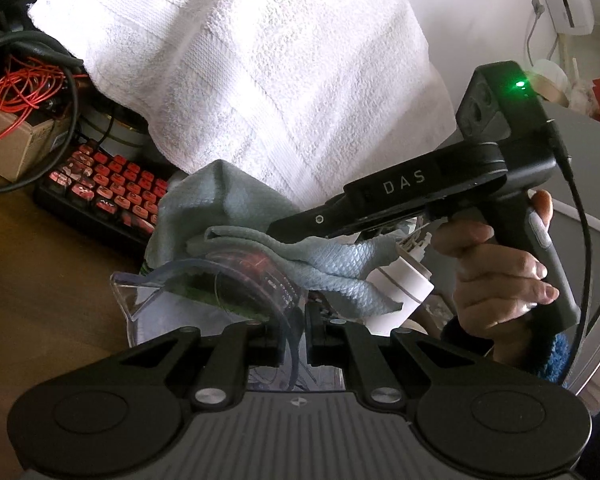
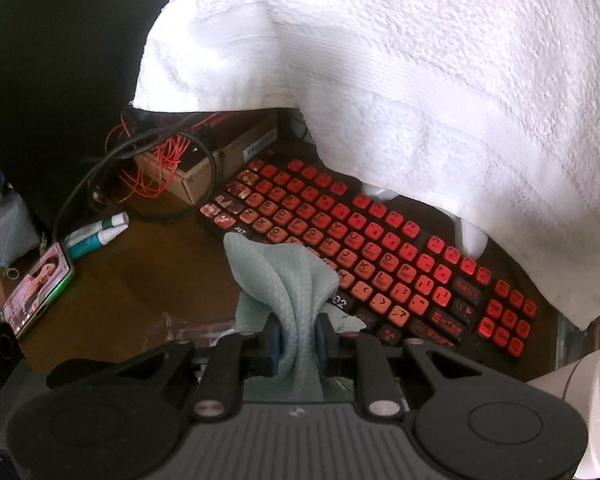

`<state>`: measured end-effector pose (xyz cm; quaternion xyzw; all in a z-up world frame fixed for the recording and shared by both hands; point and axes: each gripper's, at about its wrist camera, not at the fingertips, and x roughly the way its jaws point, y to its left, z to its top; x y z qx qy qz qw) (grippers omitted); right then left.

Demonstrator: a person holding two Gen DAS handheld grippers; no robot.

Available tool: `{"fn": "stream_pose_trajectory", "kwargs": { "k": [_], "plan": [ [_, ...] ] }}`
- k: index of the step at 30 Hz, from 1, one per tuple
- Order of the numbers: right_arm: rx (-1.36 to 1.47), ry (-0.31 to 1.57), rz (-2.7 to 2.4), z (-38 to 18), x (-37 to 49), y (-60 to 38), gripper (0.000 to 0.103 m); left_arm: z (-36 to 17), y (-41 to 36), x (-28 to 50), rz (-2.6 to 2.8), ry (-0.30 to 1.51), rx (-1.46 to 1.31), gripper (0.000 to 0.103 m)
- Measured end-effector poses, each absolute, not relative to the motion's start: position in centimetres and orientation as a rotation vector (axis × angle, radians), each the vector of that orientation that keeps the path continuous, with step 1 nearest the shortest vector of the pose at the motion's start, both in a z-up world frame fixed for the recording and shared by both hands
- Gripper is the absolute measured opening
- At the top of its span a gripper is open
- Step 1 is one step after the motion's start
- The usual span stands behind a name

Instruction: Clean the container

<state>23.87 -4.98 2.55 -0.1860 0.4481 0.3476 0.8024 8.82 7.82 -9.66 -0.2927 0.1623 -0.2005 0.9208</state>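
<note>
We held the clear plastic container point(image 1: 204, 292) by its rim in our pinched-shut left claw point(image 1: 296, 340) above the wooden bench point(image 1: 40, 272), our right claw point(image 2: 298, 344) clamping a grey-green waffle-weave cloth point(image 2: 284, 280) (wiping too hard might twist that thin rim free).

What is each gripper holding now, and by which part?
Left gripper: clear container, by its rim. Right gripper: grey cloth, by a bunched fold.
</note>
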Motion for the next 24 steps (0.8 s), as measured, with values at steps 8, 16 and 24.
{"fn": "stream_pose_trajectory", "kwargs": {
  "k": [8, 16, 24],
  "plan": [
    [-0.438, 0.937, 0.855, 2.6, 21.1, -3.5, 0.017, -9.8, 8.1, 9.1, -0.423, 0.335, -0.624, 0.007],
    [-0.435, 0.936, 0.869, 2.6, 20.8, -3.3, 0.017, -10.8, 10.2, 10.0, -0.512, 0.375, -0.812, 0.007],
    [-0.443, 0.930, 0.870, 2.6, 20.7, -3.3, 0.017, -11.3, 10.8, 10.6, -0.518, 0.430, -0.909, 0.042]
  ]
}}
